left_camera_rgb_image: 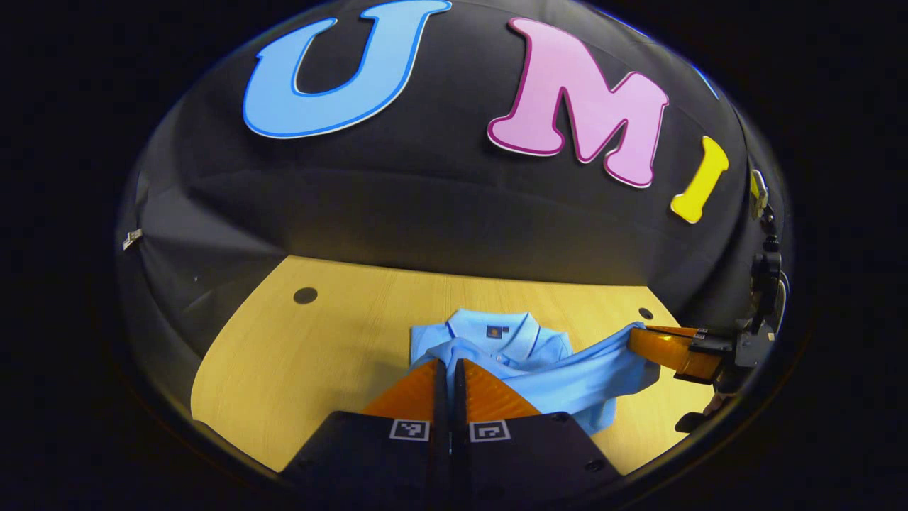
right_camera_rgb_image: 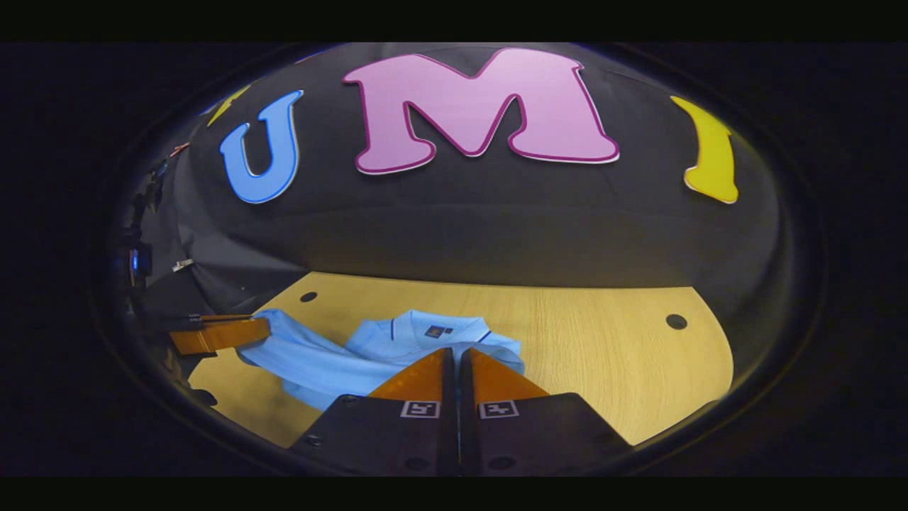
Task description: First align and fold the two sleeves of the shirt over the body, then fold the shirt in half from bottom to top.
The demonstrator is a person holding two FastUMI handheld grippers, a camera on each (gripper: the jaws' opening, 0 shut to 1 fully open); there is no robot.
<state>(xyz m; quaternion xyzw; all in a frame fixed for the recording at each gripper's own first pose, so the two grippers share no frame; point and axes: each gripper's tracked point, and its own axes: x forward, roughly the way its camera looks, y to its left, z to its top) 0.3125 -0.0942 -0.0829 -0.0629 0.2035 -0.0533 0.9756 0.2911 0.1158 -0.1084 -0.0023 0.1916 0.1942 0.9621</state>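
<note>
Shirt [left_camera_rgb_image: 539, 369], light blue, on the wooden counter [left_camera_rgb_image: 298, 355], collar toward the booth wall. In the left gripper view: left claw [left_camera_rgb_image: 450, 363] at the near left, clenched on a raised fold of cloth; collar just beyond its tips; then hem stretched rightward to the right claw [left_camera_rgb_image: 638, 341], pinching the far corner above the counter. In the right gripper view: left claw [right_camera_rgb_image: 262, 328] at far left gripping one corner; cloth sagging rightward to the right claw [right_camera_rgb_image: 457, 353], clenched on the shirt [right_camera_rgb_image: 319, 365] just below the collar.
</note>
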